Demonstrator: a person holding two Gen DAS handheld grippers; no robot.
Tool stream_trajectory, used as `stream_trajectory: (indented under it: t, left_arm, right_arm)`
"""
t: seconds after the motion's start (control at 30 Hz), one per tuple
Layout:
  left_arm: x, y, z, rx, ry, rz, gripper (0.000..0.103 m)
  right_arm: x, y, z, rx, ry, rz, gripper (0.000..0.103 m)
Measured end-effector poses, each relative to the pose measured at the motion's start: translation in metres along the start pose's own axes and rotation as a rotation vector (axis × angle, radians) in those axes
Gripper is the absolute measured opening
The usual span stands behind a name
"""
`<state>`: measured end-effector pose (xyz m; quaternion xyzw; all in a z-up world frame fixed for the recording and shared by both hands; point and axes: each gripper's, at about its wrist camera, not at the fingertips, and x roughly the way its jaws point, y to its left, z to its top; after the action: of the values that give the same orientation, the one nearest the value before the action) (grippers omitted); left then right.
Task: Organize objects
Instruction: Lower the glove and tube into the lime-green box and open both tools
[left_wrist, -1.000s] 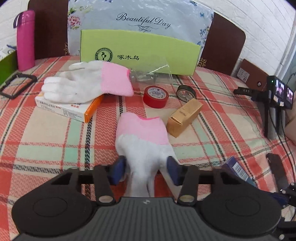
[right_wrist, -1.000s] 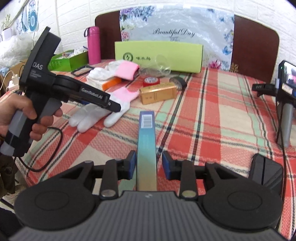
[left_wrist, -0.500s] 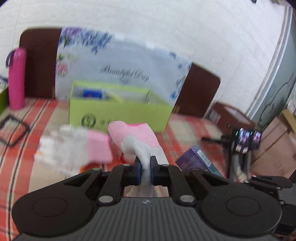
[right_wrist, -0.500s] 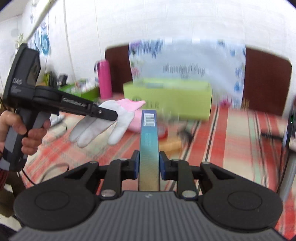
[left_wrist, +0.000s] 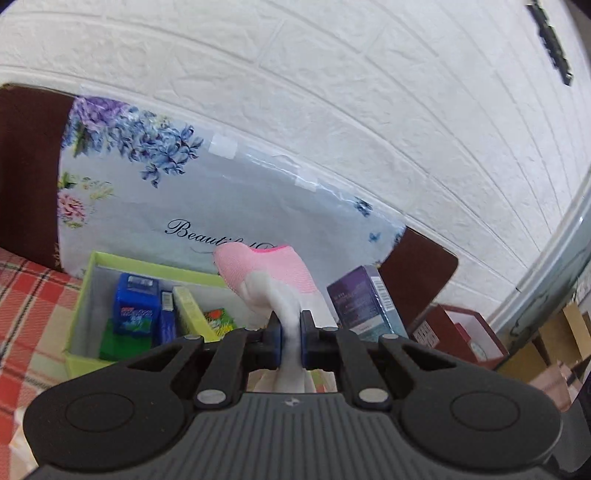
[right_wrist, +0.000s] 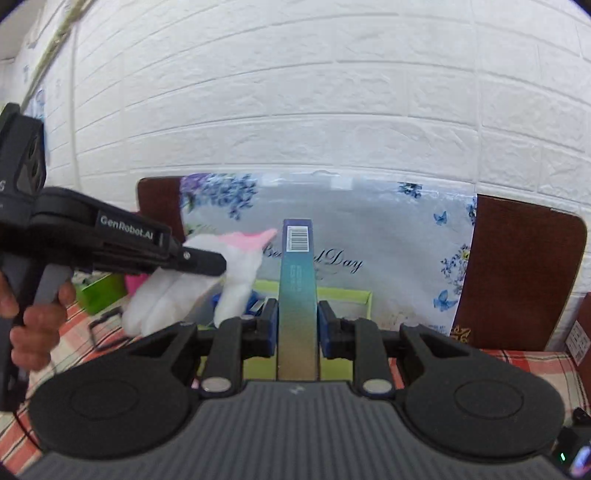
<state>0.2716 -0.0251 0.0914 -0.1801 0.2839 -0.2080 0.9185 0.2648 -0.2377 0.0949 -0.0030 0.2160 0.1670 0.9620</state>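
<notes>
The left claw (left_wrist: 290, 328) is pinched tight on a white glove with a pink cuff (left_wrist: 271, 273), gripping it by the white finger part so the cuff stands up ahead of the blue pads. The glove is held in the air over the near right part of an open lime-green box (left_wrist: 79, 332) that sits on the counter (left_wrist: 22, 295) under a red, green and cream plaid cloth. Inside the box lie a blue packet (left_wrist: 135, 308), a narrow blue carton (left_wrist: 167, 317), a pale yellow-green carton (left_wrist: 190, 314) and a small green and red packet (left_wrist: 219, 319).

The right claw (right_wrist: 297, 325) is clamped on a long slim carton (right_wrist: 297, 295) that shades from purple-blue at its far end to teal and tan near the pads, with a barcode label on the far end. This carton is also off the counter, pointing forward above the green box's front wall. In the left wrist view the same carton shows just right of the glove, close beside it. In the right wrist view the left claw comes in from the left, held by a bare hand (right_wrist: 33, 328), with the glove's white fingers drooping below it.

Behind the box stands a floral bag printed "Beautiful Day" (right_wrist: 369, 236), propped against dark brown chair backs (right_wrist: 517, 277) and a white brick wall (right_wrist: 295, 92)
</notes>
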Motion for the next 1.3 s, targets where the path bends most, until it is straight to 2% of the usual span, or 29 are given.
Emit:
stream_trajectory:
  t: [0.2,0.33,0.43,0.5,0.53,0.57,0.63,0.67,0.7,0.77,0.83,0.9,1.0,1.1,1.2,1.3]
  left_arm:
    - [0.061,0.014,0.018,-0.037,0.012,0.019,0.008]
    - [0.096,0.029,0.018,-0.063,0.049,0.035,0.008]
    - [0.112,0.037,0.013,-0.038,0.062,0.063,0.008]
    - [0.116,0.042,0.009,-0.019,0.049,0.094,0.025]
    - [0.117,0.045,0.007,-0.019,0.05,0.109,0.052]
    - [0.115,0.048,0.006,-0.024,0.04,0.124,0.069]
    - [0.109,0.053,0.002,-0.005,0.001,0.135,0.07]
    - [0.107,0.054,0.002,0.01,0.0,0.132,0.072]
    - [0.104,0.054,0.002,0.02,0.005,0.137,0.072]
    - [0.094,0.053,0.003,0.036,0.004,0.15,0.072]
    - [0.077,0.051,0.006,0.047,-0.017,0.145,0.072]
    - [0.059,0.046,0.009,0.049,-0.037,0.147,0.072]
    - [0.03,0.035,0.011,0.056,-0.054,0.185,0.073]
    - [0.001,0.024,0.005,0.075,-0.032,0.238,0.074]
    - [-0.026,0.017,-0.01,0.096,-0.032,0.243,0.074]
    - [-0.057,0.014,-0.035,0.125,-0.048,0.248,0.074]
  right_arm:
    - [0.068,-0.023,-0.002,0.032,0.021,-0.021,0.021]
    - [0.104,-0.035,-0.009,0.075,0.042,-0.008,0.021]
    - [0.124,-0.037,-0.018,0.05,0.077,-0.001,0.021]
    - [0.133,-0.034,-0.024,0.007,0.108,0.015,0.022]
    - [0.135,-0.033,-0.027,-0.006,0.117,0.019,0.022]
    - [0.136,-0.032,-0.031,-0.016,0.123,0.011,0.027]
    - [0.137,-0.032,-0.038,-0.033,0.131,0.007,0.04]
    - [0.137,-0.033,-0.04,-0.029,0.133,0.003,0.051]
    - [0.135,-0.034,-0.042,-0.021,0.134,0.0,0.054]
    - [0.128,-0.036,-0.041,0.0,0.131,0.002,0.055]
    - [0.113,-0.036,-0.034,0.006,0.095,-0.007,0.065]
    - [0.091,-0.033,-0.025,-0.001,0.036,-0.029,0.087]
    - [0.054,-0.025,-0.012,-0.019,-0.038,-0.041,0.093]
    - [0.013,-0.015,-0.007,-0.012,-0.117,-0.051,0.102]
    - [-0.027,-0.002,-0.012,-0.01,-0.174,-0.026,0.103]
    - [-0.058,0.013,-0.029,-0.018,-0.195,-0.013,0.103]
